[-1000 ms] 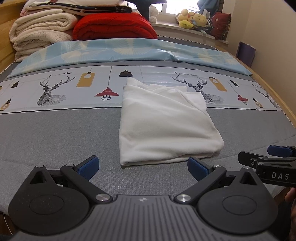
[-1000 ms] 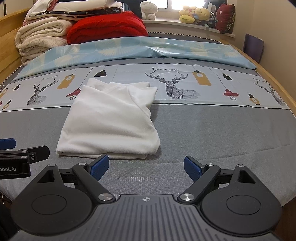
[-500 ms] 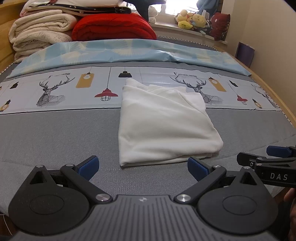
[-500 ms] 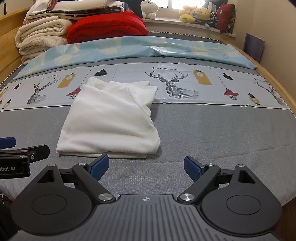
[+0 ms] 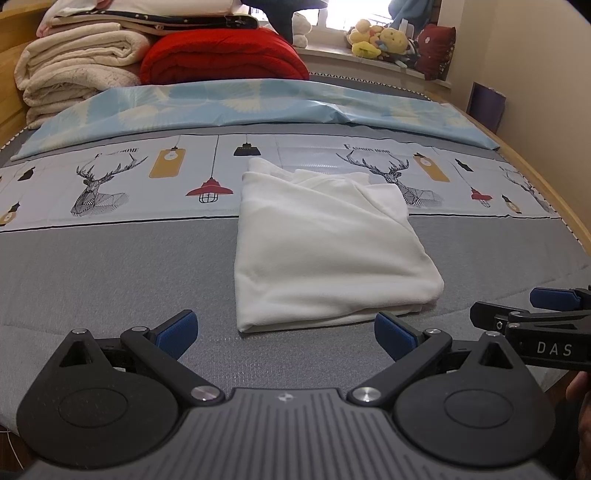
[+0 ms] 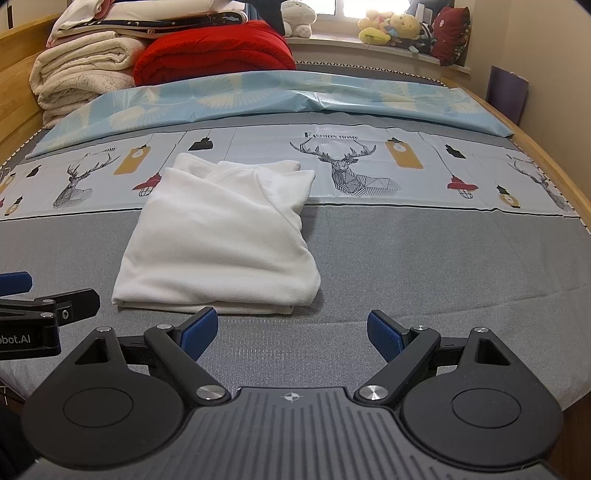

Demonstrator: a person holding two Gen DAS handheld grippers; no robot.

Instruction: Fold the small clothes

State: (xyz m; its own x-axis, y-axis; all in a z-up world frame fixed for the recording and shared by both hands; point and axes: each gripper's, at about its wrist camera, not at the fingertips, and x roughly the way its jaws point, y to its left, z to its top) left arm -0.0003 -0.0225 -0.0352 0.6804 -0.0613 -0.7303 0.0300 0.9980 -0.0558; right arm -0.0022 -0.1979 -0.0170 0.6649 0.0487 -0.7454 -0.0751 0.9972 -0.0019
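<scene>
Folded white fleece garment (image 5: 325,251) lies flat on grey bed (image 5: 110,273) — both claws (image 5: 284,332) (image 6: 291,332) gape empty — fold looks finished; next, probably release or reposition.

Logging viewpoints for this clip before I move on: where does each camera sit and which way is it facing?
Left wrist: rides on the left tool, low over the bed's near edge, looking up the bed at the folded white garment; its own open fingers show, plus the right tool at the right edge.
Right wrist: rides on the right tool, facing the same way; its open fingers show, plus the left tool at the left edge.
Shared: the garment, the deer-print sheet, the red quilt, the windowsill toys.
</scene>
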